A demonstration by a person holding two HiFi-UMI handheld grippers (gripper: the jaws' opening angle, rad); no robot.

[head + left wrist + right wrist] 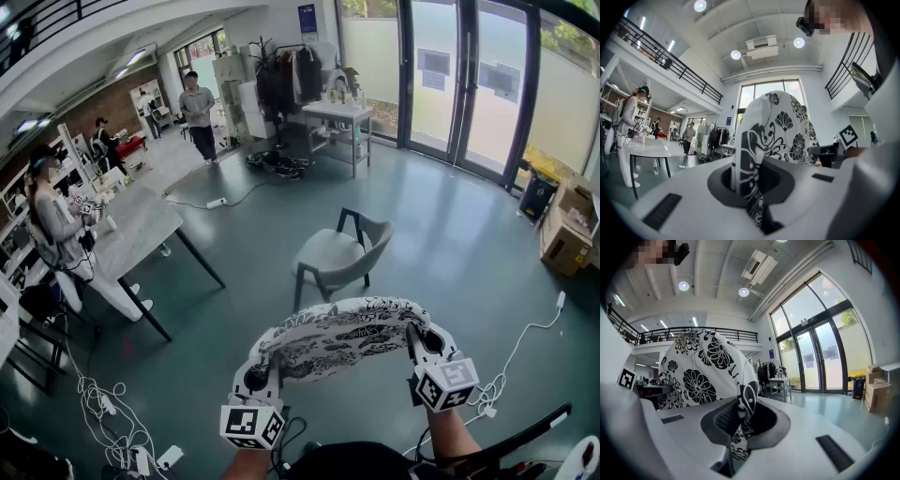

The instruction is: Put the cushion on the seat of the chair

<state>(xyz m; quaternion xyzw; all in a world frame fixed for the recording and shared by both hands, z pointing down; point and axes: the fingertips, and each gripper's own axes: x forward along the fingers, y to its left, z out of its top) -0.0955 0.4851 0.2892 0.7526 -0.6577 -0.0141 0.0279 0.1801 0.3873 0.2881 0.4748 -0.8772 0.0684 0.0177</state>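
Observation:
A white cushion with a black flower print (342,337) hangs stretched between my two grippers, above the floor and short of the chair. My left gripper (265,366) is shut on the cushion's left edge, and its cloth (750,159) runs down between the jaws. At the other end my right gripper (415,345) is shut on the right edge, the fabric (743,413) pinched between its jaws. The grey chair (339,253) with a curved back stands a little beyond the cushion, its seat bare.
A long grey table (141,230) stands to the left with a person (56,234) beside it. Cables (108,412) lie on the floor at lower left, another cable (525,342) at right. Cardboard boxes (567,234) sit at far right. A second person (199,112) stands far back.

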